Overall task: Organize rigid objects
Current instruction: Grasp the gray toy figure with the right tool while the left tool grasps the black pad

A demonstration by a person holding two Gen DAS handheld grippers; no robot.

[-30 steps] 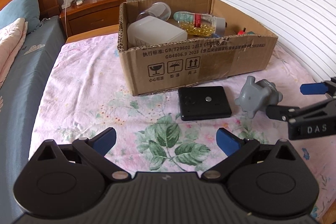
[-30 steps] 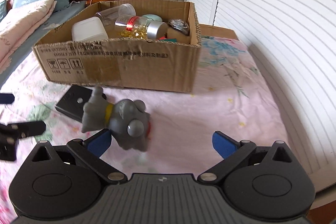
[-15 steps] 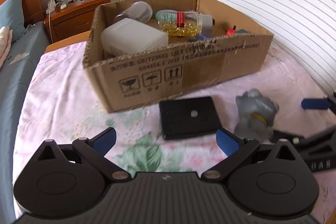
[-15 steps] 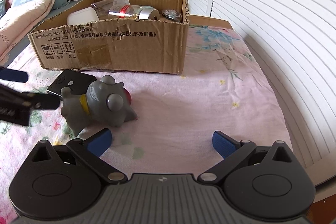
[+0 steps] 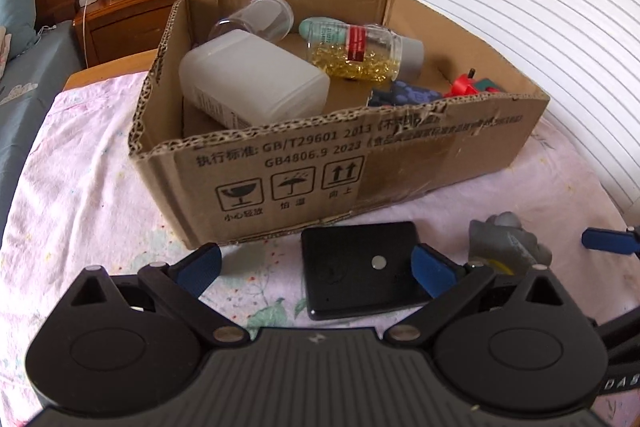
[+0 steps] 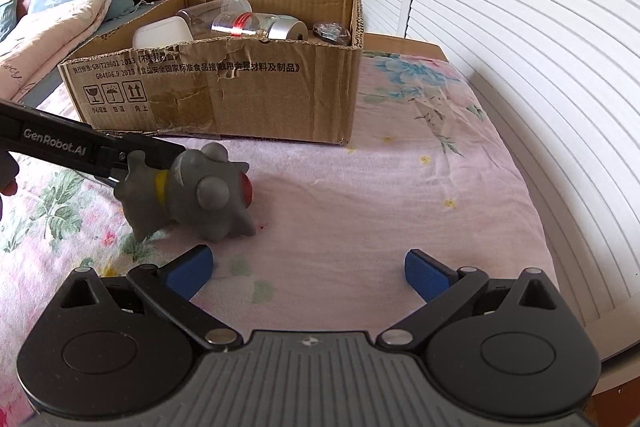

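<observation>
A black flat square pad (image 5: pixel 360 267) lies on the floral sheet just in front of the cardboard box (image 5: pixel 400 163). My left gripper (image 5: pixel 316 267) is open and low over the sheet, and the pad sits between its fingers, nearer the right one. A grey toy animal (image 6: pixel 200 191) with a yellow collar and red mouth stands to the right of the pad (image 5: pixel 508 243). My right gripper (image 6: pixel 308 267) is open and empty, with the toy ahead of its left finger. The left gripper's finger (image 6: pixel 120 151) reaches in behind the toy.
The box holds a white plastic jar (image 5: pixel 252 79), a clear cup (image 5: pixel 260 17), a bottle of yellow capsules (image 5: pixel 360 53) and small items. A wooden nightstand (image 5: pixel 132 11) stands behind it, pillows (image 6: pixel 60 23) lie left, and slatted doors (image 6: pixel 520 27) run along the right.
My left gripper has moved forward and right, so the box and black pad are much closer. My right gripper has drawn back from the grey toy, which now sits farther ahead.
</observation>
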